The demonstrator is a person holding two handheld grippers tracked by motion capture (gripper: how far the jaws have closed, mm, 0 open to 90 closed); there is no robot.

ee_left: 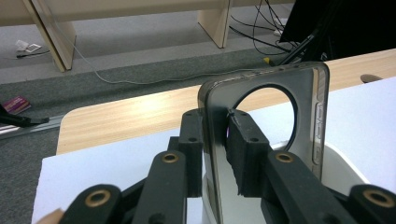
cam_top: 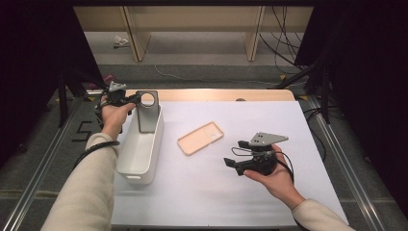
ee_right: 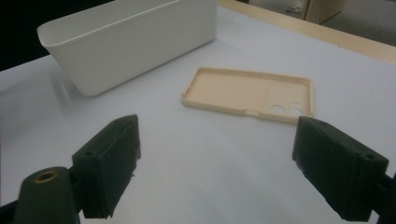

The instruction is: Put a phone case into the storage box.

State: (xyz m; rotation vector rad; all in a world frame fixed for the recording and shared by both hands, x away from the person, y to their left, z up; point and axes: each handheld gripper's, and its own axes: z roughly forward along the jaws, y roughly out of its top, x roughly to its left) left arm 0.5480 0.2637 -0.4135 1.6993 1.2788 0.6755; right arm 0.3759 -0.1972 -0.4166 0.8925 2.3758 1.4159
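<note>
**Grey case held upright over the bin's far end, left claw clamped on it**

Grey case [cam_top: 147,111] stands on edge at the far end of the white bin [cam_top: 139,159], its lower part inside the walls. Left claw [ee_left: 215,154] pinches it across the thin wall just below the round camera cutout; both pads press on it in the left gripper view. Whether its bottom edge touches the bin floor can't be told.

Step, as judged: placing the grey case into the bin. Next move likely calls for lowering or tipping it until it rests inside, then opening the jaws and backing out clear of the rim. Risk: released upright, it could topple against the wall.

The rest of the bin looks bare in the high view.

Beige case [cam_top: 200,137] lies flat, open side up, on the worktop [cam_top: 288,125] between bin and right claw [ee_right: 215,163]. Right claw is wide open, gripping nothing, aimed at the beige case from near.
</note>
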